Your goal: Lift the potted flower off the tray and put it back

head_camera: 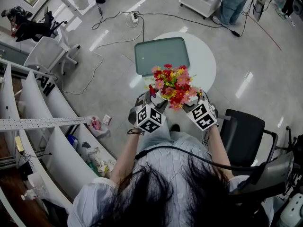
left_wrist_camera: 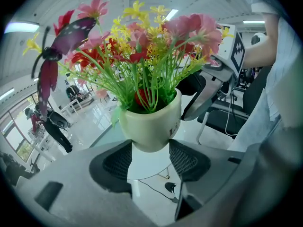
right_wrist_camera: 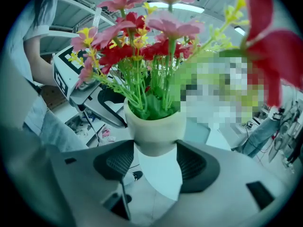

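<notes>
The potted flower [head_camera: 173, 85], a cream pot with red, pink and yellow blooms, hangs in the air close to the person's chest, off the grey-green tray [head_camera: 162, 55]. The tray lies empty on the round white table [head_camera: 204, 60]. My left gripper [head_camera: 154, 102] and right gripper [head_camera: 191, 103] clasp the pot from opposite sides. In the left gripper view the pot [left_wrist_camera: 151, 122] sits wedged between the pads of the left gripper [left_wrist_camera: 150, 148], and the right gripper [left_wrist_camera: 213, 82] shows behind it. The right gripper view shows the pot [right_wrist_camera: 155, 129] held low in the right gripper [right_wrist_camera: 156, 150].
A black chair [head_camera: 242, 129] stands at the right beside the person. White curved shelving [head_camera: 33, 103] runs along the left. Cables [head_camera: 116, 20] trail across the floor beyond the table. Another person [head_camera: 233, 4] stands by a cart at the far side.
</notes>
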Motion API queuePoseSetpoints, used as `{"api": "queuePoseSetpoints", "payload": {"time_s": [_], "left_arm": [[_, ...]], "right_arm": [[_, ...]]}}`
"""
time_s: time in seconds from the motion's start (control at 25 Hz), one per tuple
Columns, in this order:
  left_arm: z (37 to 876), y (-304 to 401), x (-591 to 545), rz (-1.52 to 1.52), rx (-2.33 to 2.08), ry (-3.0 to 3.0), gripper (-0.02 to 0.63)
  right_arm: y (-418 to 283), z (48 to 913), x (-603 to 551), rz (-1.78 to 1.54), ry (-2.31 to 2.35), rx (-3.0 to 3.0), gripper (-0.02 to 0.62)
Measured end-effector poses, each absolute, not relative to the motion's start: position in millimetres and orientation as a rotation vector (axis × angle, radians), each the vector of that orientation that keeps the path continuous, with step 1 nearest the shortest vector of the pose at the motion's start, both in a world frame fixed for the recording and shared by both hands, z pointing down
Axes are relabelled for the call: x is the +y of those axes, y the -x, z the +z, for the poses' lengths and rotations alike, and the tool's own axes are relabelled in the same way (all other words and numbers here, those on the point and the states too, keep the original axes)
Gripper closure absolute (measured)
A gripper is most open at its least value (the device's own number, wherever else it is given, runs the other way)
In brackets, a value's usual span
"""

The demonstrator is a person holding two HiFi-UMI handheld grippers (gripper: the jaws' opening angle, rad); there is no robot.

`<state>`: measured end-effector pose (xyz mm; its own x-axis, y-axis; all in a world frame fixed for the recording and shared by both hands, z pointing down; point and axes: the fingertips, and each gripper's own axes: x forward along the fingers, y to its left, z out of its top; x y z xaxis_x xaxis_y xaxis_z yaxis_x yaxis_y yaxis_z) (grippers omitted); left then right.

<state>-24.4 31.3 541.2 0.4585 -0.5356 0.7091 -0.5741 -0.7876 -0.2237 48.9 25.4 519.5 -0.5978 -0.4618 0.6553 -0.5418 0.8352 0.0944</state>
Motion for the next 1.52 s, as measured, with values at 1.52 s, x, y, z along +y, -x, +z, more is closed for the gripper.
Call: {"api": "queuePoseSetpoints", "payload": {"time_s": [1.52], "left_arm": [[550, 26, -1, 1.303, -0.915, -2.684, 0.373]], "right_arm": [[-48, 529, -2, 0.197, -0.788, -2.287, 0.311]]}}
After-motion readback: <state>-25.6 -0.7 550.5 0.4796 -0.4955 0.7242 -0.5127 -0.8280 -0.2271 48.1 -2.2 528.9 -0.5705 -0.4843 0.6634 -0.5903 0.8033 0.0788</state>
